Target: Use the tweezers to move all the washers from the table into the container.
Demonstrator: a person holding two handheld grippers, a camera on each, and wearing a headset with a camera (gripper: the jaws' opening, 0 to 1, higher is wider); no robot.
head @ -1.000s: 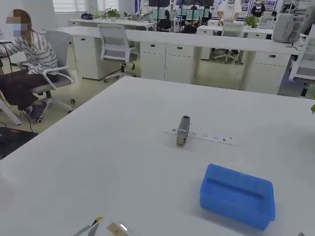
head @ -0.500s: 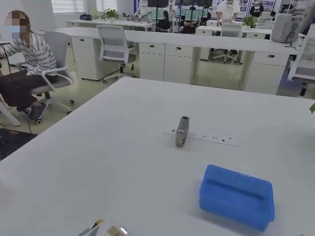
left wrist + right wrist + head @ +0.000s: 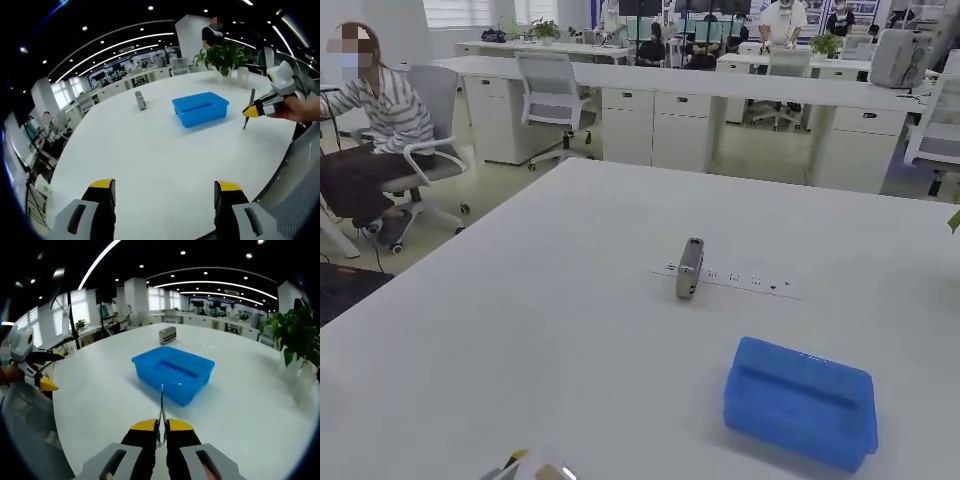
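Our right gripper (image 3: 161,426) is pinched tight on the tweezers (image 3: 161,400), with their tips pointing at the blue container (image 3: 172,371) just ahead on the white table (image 3: 250,390). Our left gripper (image 3: 165,200) hangs over the table, jaws spread wide, well apart from the container.

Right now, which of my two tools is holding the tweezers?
The right tool: its jaws are shut on the tweezers, which point toward the blue container. The left tool has its jaws wide apart with nothing between them.
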